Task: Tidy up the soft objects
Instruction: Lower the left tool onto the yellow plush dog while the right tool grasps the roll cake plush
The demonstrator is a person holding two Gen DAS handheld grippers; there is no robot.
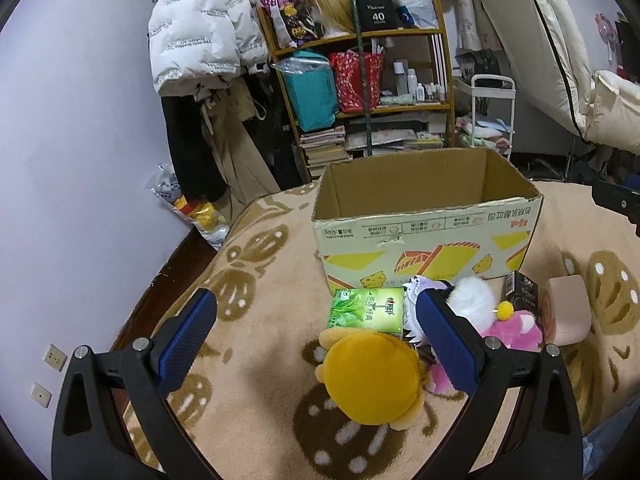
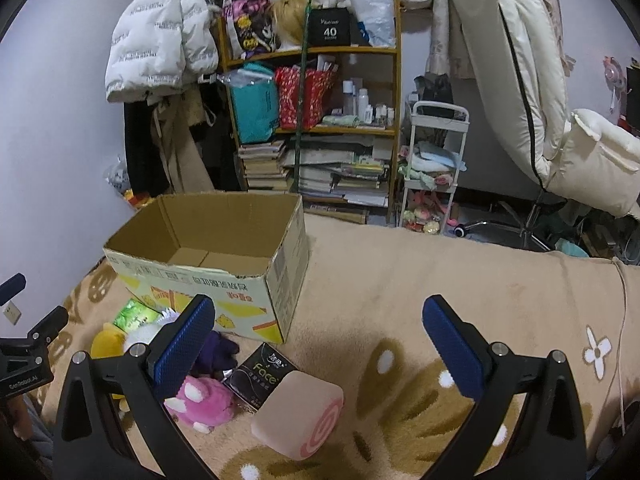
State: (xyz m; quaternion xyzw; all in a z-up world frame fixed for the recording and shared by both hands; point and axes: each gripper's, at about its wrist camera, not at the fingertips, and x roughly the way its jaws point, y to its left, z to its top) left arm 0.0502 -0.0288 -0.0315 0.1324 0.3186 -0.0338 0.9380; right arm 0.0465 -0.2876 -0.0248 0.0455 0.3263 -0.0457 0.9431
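A round yellow plush toy (image 1: 370, 376) is seen at lower centre, flat-faced with small lobes, between the spread left gripper (image 1: 316, 332); the right gripper (image 2: 318, 336) is likewise released.

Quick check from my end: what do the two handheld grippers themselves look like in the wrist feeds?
Both match. The left gripper and the right gripper have black curved plastic arms with silver pivot bolts and jaws faced with blue textured pads. In the right wrist view, the left unit's black body carries small white lettering. No cables or sleeves show.
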